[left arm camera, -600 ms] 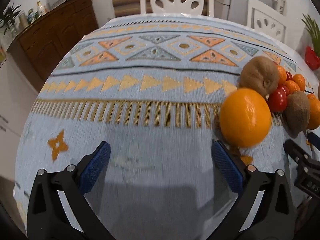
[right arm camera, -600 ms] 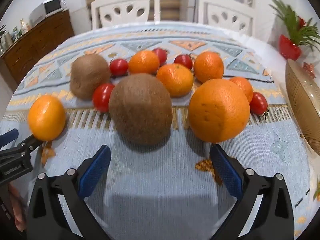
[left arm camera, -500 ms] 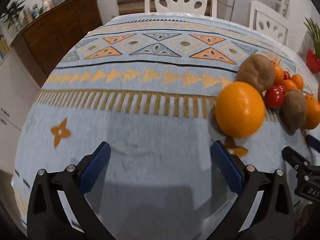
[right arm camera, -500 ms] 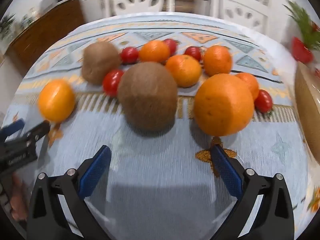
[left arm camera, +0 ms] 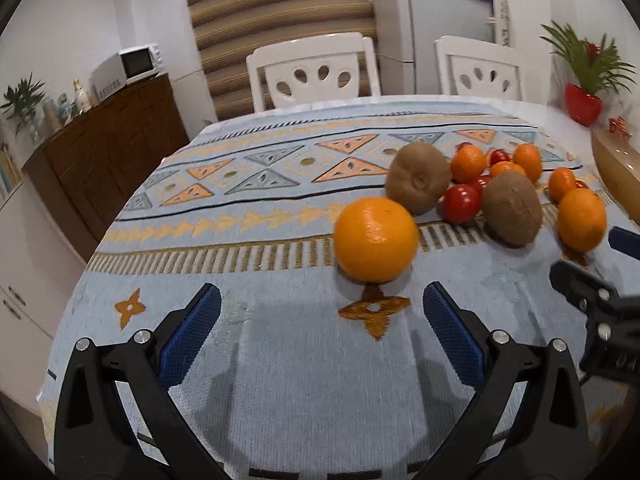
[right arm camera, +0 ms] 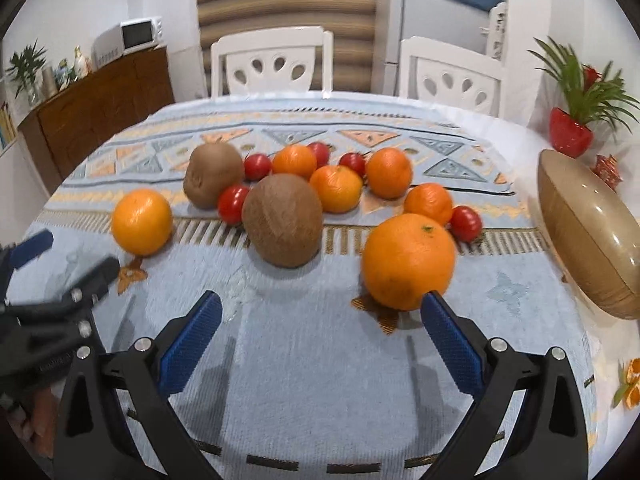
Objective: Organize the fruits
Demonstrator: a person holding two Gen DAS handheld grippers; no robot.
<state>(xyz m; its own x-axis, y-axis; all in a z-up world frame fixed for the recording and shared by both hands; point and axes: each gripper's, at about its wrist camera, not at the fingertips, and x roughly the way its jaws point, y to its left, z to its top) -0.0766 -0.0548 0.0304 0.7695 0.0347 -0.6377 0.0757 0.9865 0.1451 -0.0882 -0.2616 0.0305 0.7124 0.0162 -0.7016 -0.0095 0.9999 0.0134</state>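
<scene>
Fruit lies loose on a patterned blue tablecloth. A large orange sits just ahead of my open left gripper, slightly right of centre. Behind it are two brown kiwis, red tomatoes and several small mandarins. In the right wrist view a second big orange rests by the right finger of my open right gripper, with a kiwi ahead and the first orange far left. Neither gripper holds anything.
A tan oval bowl stands at the table's right edge, a red pot with a plant behind it. Two white chairs line the far side. A wooden sideboard with a microwave stands left. Peel scraps lie near right.
Both grippers have tilted upward and drawn back, so more of the room shows. The left one has swung right, bringing the large orange nearer its centre. The fruit has not moved.
</scene>
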